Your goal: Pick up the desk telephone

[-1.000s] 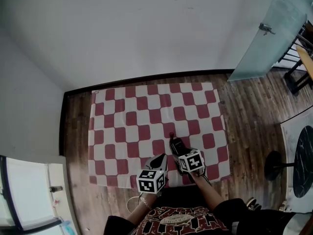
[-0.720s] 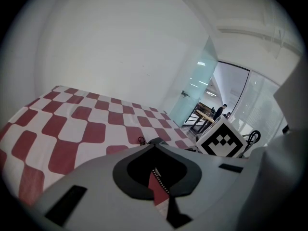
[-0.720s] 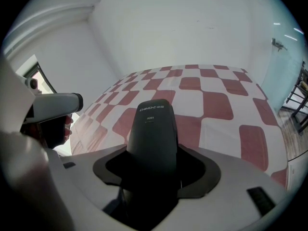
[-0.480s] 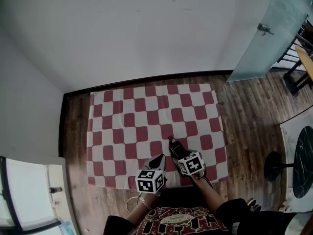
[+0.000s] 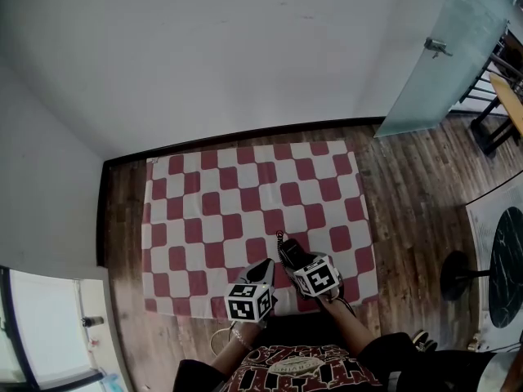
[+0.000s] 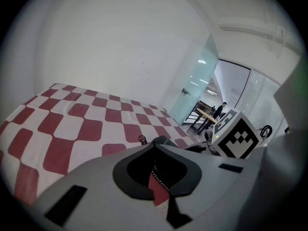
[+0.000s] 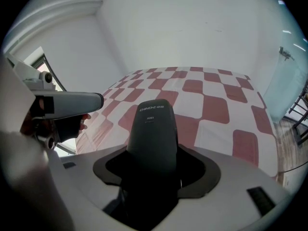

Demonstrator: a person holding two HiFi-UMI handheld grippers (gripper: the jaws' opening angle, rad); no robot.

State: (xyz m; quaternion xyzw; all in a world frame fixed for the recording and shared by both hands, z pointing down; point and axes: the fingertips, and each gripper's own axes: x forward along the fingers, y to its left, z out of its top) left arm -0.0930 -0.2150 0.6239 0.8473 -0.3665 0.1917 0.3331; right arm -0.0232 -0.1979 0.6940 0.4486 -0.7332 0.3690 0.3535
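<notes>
black plastic telephone handset stays pinched in right tool over near edge of red-and-white checked cloth, pickup holding; left tool pressed together.

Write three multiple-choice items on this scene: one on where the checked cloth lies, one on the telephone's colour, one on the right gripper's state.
1. Where does the checked cloth lie?
A. on a table
B. on the wooden floor by the white wall
C. over a chair

2. What colour is the telephone?
A. white
B. red
C. black

3. How does the right gripper stand?
A. shut on the telephone
B. open and empty
C. shut on the cloth

Answers:
1 B: the head view shows floorboards round the cloth's edges, with the wall just beyond.
2 C: its body shows black in the right gripper view.
3 A: that view shows the jaws pressed against the telephone's sides.
</notes>
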